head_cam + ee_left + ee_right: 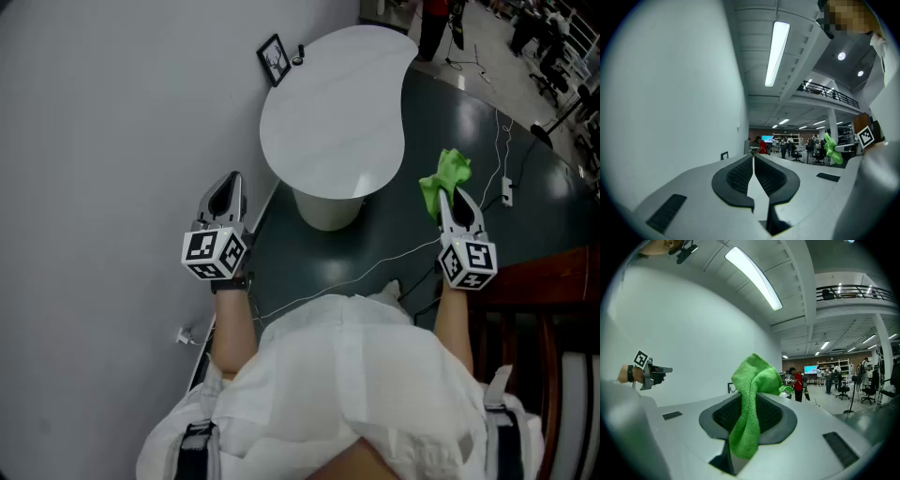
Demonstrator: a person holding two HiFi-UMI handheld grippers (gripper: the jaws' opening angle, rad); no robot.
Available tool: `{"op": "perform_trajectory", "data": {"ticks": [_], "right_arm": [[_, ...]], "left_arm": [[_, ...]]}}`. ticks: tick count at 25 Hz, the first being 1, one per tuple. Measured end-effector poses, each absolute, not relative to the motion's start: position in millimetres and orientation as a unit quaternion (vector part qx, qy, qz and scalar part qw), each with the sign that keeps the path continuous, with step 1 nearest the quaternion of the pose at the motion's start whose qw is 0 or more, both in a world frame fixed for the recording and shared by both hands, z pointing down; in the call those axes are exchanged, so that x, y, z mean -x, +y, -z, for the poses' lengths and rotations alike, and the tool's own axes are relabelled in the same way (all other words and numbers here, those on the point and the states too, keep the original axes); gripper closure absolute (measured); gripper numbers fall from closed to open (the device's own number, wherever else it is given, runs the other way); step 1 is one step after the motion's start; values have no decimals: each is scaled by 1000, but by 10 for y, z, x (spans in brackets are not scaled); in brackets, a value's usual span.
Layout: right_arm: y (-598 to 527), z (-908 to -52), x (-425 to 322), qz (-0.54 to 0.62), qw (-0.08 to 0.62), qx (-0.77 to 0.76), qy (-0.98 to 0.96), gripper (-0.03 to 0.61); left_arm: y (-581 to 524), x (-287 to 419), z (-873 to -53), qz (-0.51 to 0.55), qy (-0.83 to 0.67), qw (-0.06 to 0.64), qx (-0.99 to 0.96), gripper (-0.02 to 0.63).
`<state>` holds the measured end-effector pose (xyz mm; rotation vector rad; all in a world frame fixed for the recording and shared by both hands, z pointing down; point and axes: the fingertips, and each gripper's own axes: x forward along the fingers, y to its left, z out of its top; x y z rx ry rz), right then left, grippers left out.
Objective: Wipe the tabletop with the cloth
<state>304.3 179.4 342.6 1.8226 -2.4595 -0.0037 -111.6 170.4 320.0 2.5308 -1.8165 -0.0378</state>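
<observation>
A bright green cloth (pixel 445 178) is pinched in my right gripper (pixel 454 200), which is shut on it to the right of the round white tabletop (pixel 333 112). In the right gripper view the cloth (pixel 752 399) hangs folded between the dark pads and bunches above them. My left gripper (pixel 228 192) hangs near the white wall, left of the tabletop's pedestal, its jaws shut with nothing between them (pixel 753 161). The cloth (pixel 831 147) shows small at the right of the left gripper view. Both grippers are held in the air, off the tabletop.
A small black picture frame (pixel 274 59) and a small dark object (pixel 298 58) stand at the tabletop's far edge by the wall. The white pedestal base (pixel 328 208) stands on the dark floor. White cables (pixel 375 267) run across the floor. A dark wooden chair (pixel 539 309) is at the right.
</observation>
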Motion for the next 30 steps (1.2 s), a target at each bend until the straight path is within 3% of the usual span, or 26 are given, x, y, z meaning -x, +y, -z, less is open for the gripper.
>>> {"op": "perform_trajectory", "data": {"ticks": [30], "right_arm": [[1782,-3439,-2714,-7,43,-569,-821,495]], "left_arm": [[1816,1241,-3336,20,-576,34,-816,588]]}}
